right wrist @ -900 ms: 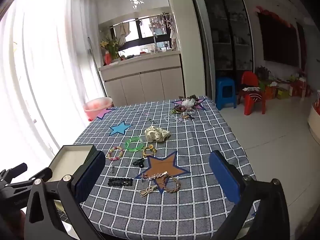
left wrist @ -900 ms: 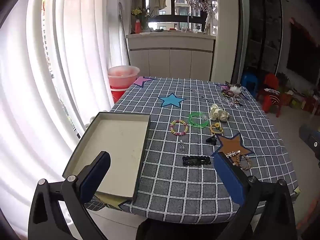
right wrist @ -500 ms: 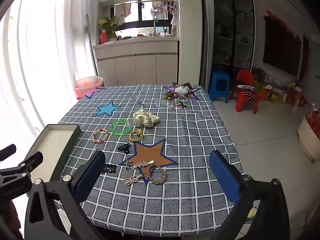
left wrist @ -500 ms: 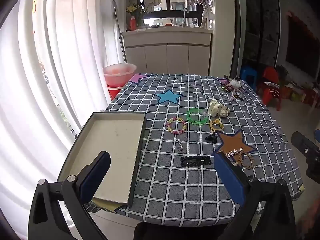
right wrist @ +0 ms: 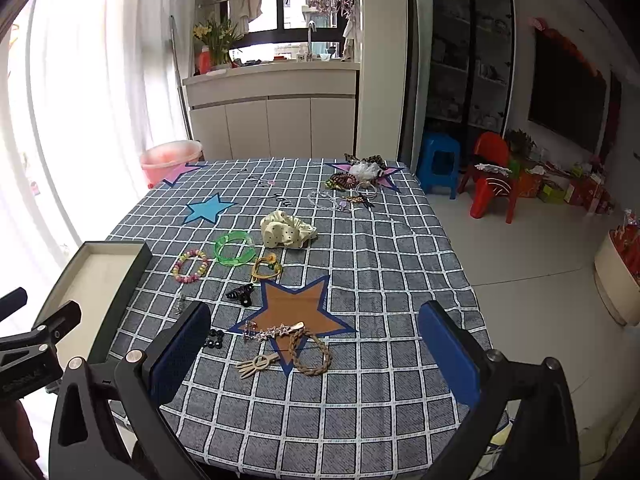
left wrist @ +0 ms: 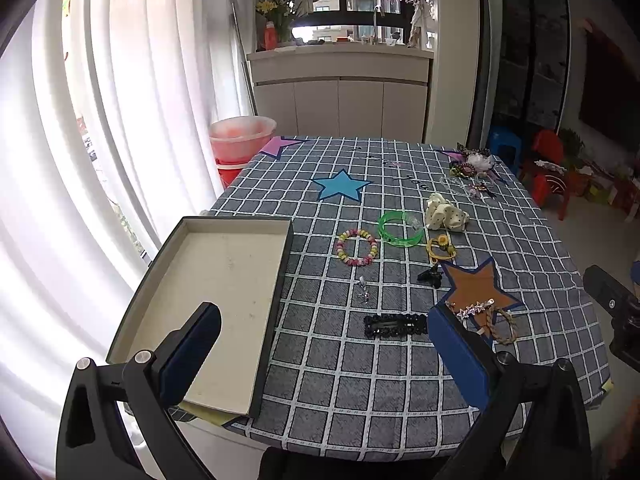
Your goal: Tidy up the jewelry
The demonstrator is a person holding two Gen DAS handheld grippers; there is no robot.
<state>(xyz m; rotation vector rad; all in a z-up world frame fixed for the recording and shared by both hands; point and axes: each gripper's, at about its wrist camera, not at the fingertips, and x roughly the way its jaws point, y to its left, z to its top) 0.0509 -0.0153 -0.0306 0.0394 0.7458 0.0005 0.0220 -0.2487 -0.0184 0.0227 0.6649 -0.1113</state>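
Observation:
An empty open box (left wrist: 216, 292) lies at the table's near left; it also shows in the right wrist view (right wrist: 96, 280). Jewelry is spread on the checked cloth: a beaded bracelet (left wrist: 357, 247), a green bangle (left wrist: 400, 229), a yellow charm (left wrist: 440, 249), a black claw clip (left wrist: 430, 277), a black hair clip (left wrist: 394, 325), a braided bracelet (right wrist: 310, 354) and a star hairpin (right wrist: 274, 330). My left gripper (left wrist: 324, 344) is open and empty above the near edge. My right gripper (right wrist: 314, 346) is open and empty over the braided bracelet.
A cream scrunchie (right wrist: 286, 232) lies mid-table and a pile of hair accessories (right wrist: 356, 182) sits at the far right corner. A pink basin (left wrist: 242, 136) stands beyond the table's left corner. Blue and red small chairs (right wrist: 490, 180) stand on the floor at right.
Both grippers have tilted down and moved nearer the table, so the jewelry sits higher and larger in view. Both stay open and empty.

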